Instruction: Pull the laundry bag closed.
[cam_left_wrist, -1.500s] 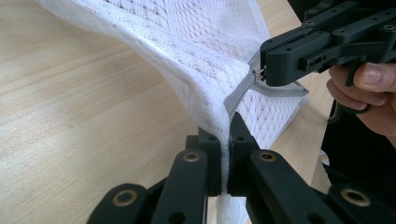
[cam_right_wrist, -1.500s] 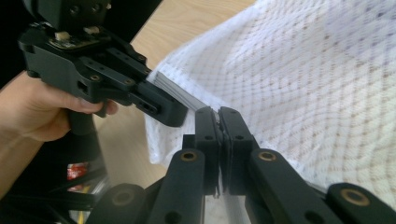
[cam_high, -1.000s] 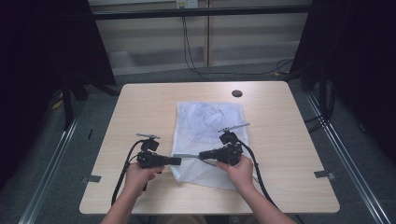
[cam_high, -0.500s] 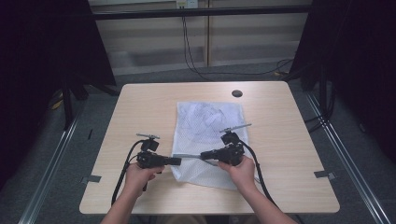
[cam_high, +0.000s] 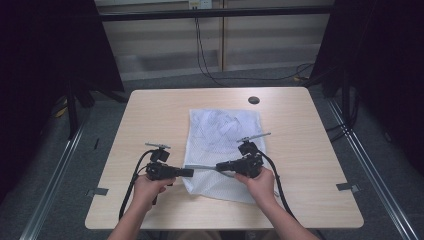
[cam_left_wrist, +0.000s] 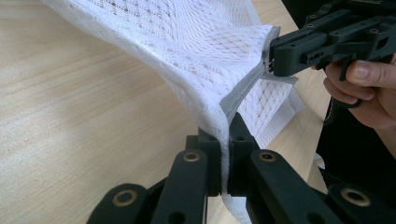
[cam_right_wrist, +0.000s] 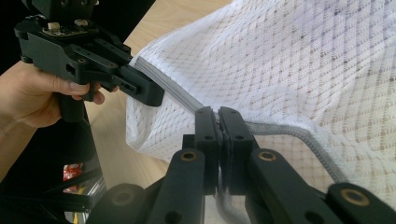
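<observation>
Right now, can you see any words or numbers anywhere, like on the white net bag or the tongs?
No text can be read anywhere.
Mesh bag: plain white netting with a grey zipper, no label showing.
Left tongs and right tongs: plain black, no markings visible.
Table: bare wood with a dark round hole, no writing.
Colourful scrap below the table edge in the right gripper view: too blurred to read.

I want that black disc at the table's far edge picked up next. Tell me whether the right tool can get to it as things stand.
Probably not right away: the right tool is shut on the mesh bag zipper edge, so it must let go first. Otherwise the tabletop between it and the black disc looks bare, nothing blocking.
</observation>
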